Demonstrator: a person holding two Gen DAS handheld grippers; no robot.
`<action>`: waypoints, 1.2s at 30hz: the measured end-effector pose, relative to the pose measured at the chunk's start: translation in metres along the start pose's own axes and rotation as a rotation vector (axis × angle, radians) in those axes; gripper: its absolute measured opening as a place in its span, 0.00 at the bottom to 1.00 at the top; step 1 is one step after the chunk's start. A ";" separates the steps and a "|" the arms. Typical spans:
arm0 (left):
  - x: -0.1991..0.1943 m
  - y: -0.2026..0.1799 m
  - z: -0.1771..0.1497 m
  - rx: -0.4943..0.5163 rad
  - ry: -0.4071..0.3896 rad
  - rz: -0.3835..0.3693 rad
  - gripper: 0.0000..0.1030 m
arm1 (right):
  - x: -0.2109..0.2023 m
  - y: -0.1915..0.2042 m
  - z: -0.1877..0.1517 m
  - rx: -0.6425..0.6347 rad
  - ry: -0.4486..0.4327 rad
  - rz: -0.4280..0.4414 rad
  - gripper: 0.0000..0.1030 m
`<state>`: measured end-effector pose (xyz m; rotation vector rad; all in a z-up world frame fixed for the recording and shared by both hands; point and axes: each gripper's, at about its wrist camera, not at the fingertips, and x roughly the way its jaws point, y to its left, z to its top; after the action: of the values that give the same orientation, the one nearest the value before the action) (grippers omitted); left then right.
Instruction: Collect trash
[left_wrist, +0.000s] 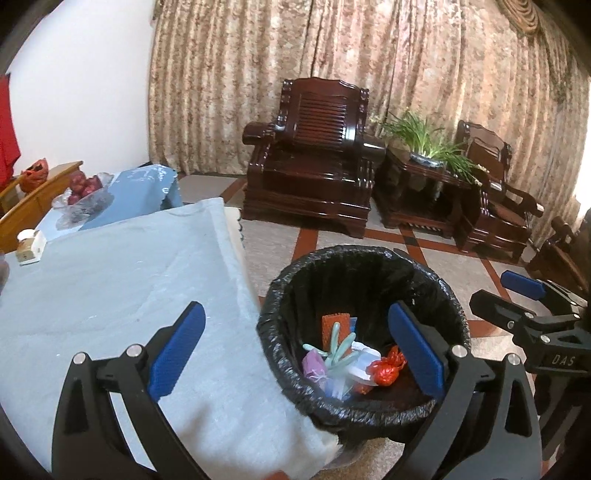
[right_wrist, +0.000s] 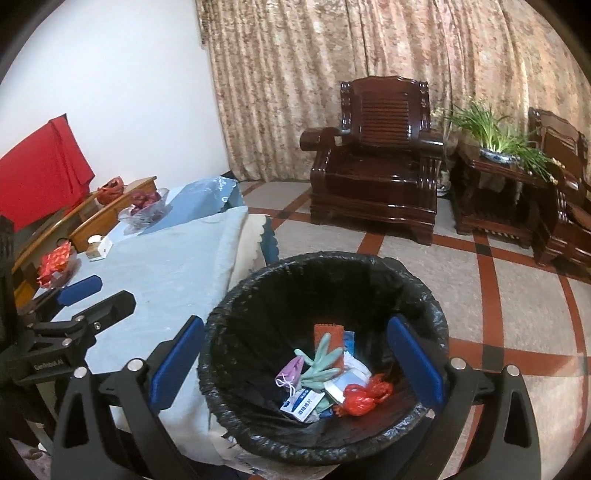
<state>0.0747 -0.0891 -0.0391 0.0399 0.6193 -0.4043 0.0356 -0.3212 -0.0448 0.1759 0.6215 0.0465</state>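
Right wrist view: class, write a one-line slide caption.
Open right gripper above black-lined round trash bin holding crumpled red plastic bag and pale green rubber glove.

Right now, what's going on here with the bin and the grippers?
A person holds both grippers over the black-lined trash bin beside the cloth-covered table. The left gripper and right gripper are open and empty. A teal glove, red bag and small box lie in the bin.
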 end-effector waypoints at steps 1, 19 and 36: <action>-0.005 0.003 -0.002 -0.001 -0.003 0.006 0.94 | -0.003 0.003 0.000 -0.003 -0.004 0.004 0.95; -0.041 0.019 -0.003 -0.030 -0.043 0.060 0.94 | -0.011 0.030 0.004 -0.055 -0.015 0.014 0.95; -0.048 0.021 -0.002 -0.036 -0.063 0.078 0.94 | -0.014 0.046 0.008 -0.083 -0.034 0.016 0.94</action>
<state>0.0459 -0.0527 -0.0151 0.0170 0.5608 -0.3178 0.0295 -0.2788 -0.0227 0.1007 0.5829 0.0846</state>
